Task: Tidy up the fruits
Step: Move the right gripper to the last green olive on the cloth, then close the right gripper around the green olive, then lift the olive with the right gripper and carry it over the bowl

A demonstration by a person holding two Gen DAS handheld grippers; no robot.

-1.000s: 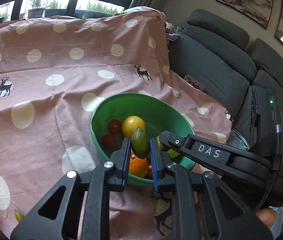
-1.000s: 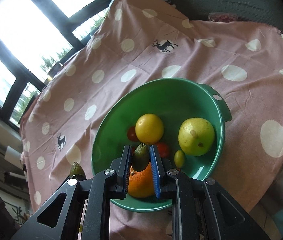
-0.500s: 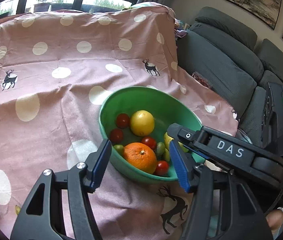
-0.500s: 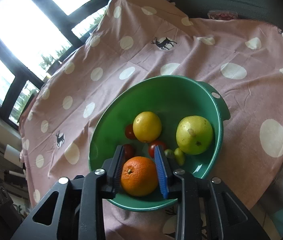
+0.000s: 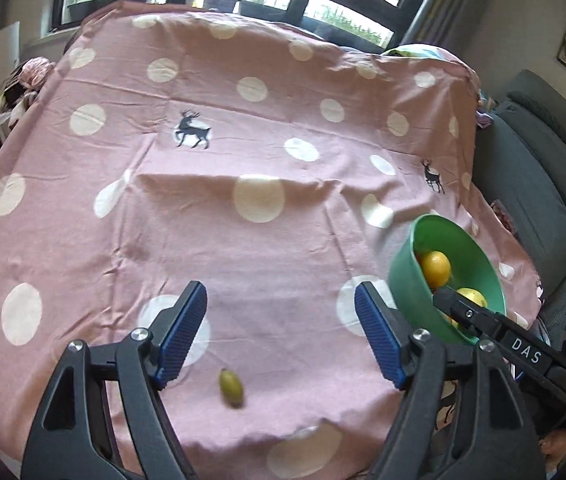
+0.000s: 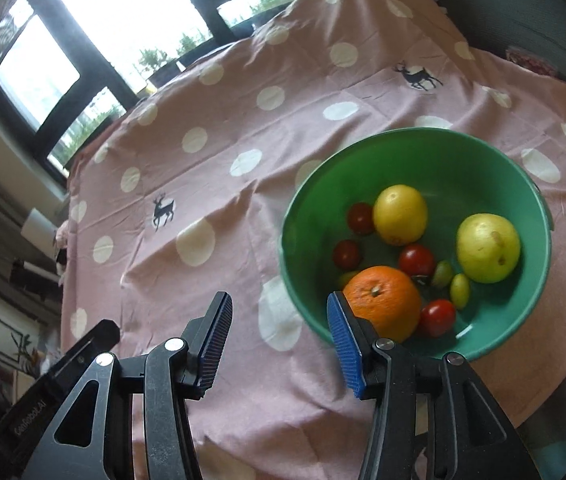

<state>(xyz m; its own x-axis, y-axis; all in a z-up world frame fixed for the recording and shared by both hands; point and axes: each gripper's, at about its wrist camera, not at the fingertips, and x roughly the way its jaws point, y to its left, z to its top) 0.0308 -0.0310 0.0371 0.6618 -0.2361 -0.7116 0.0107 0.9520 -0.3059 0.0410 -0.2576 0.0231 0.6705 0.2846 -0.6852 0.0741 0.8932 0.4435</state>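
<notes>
Left tongs: the left tongs (image 5: 281, 334) stand wide and are opening, blue pads clear of everything, nothing between them but cloth.
Loose fruit: a small green olive-shaped fruit (image 5: 231, 387) lies alone on the pink cloth, near the front edge, below the gap of the left tongs and touching neither pad.
Right tongs: the right tongs (image 6: 279, 344) are partly apart and opening, with nothing held; the right pad sits just in front of the bowl's near left rim, the left pad over bare cloth.
Bowl: a green bowl (image 6: 495, 152) rests on the right side of the tabletop, close to the near edge.
Bowl contents: an orange (image 6: 383, 304) lies nearest the right tongs; a yellow citrus (image 6: 401, 214) sits at the far side; a pale green pear (image 6: 487, 248) fills the right side, stem up.
Small fruit: red cherry tomatoes (image 6: 417, 260) are scattered around the orange and citrus, and small green fruits (image 6: 459, 290) lie between the orange and the pear.
Tabletop: a pink cloth (image 5: 211, 248) with white dots and dark deer prints covers it, wrinkled and draped over the edges.
Surroundings: dark-framed windows (image 6: 123, 4) stand beyond the far edge; a grey sofa (image 5: 539, 184) sits to the right.
Left view, right edge: the bowl appears tilted by the lens, with the arm of the right tongs reaching across its near rim.
</notes>
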